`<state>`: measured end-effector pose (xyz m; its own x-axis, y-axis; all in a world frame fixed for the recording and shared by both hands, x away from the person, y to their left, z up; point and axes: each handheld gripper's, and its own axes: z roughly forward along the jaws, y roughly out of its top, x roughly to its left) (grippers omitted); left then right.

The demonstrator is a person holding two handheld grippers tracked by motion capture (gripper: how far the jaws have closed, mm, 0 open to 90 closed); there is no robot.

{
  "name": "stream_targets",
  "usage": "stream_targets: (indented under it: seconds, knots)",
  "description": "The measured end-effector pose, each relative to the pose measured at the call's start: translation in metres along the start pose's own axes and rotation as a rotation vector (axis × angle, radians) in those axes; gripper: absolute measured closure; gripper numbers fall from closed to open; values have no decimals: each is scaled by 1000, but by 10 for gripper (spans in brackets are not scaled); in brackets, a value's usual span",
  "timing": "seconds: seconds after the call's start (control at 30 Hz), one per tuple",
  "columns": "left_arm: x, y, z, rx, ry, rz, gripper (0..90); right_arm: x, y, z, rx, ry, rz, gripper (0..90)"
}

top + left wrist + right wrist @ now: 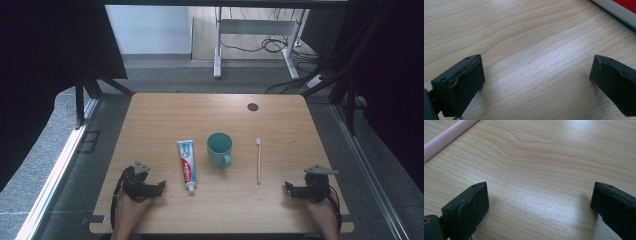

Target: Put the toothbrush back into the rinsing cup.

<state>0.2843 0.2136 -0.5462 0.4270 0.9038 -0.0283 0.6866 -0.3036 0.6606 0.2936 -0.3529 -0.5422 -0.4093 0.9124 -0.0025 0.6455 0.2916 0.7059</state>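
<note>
Toothpaste tube [188, 167]: flat on the table [280, 120], just right of my left gripper [154, 187].
Toothbrush [258, 161]: near my right gripper [290, 188], right of the green cup [219, 149].
Grippers: both spread wide, empty.
Approach: I'd straddle each item across its width, low, before squeezing.

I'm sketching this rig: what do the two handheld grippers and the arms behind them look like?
Both the left gripper and the right gripper are black, with two blocky rectangular jaws, a grey three-cornered plate on top and a dark trailing cable. Forearms are bare, no sleeves visible.
</note>
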Motion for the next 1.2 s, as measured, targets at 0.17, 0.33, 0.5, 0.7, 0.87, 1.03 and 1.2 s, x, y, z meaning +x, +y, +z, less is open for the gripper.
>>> stream_targets:
  seconds: [0.17,0.33,0.5,0.7,0.87,1.03,1.2]
  knots:
    - [0,0,0,0,0,0,0,0,0,0,0,0,0,7]
    - [0,0,0,1,-1,2,0,0,0,0,0,0,0,7]
    - [0,0,0,1,-2,2,0,0,0,0,1,0,0,7]
    - [0,0,0,1,-2,2,0,0,0,0,2,4,-1,0]
    - [0,0,0,1,-2,2,0,2,2,1,12,12,-7,0]
    - [0,0,0,1,-2,1,0,4,4,1,27,17,-27,0]
    - [0,0,0,1,-1,1,0,6,7,-1,25,13,-46,0]
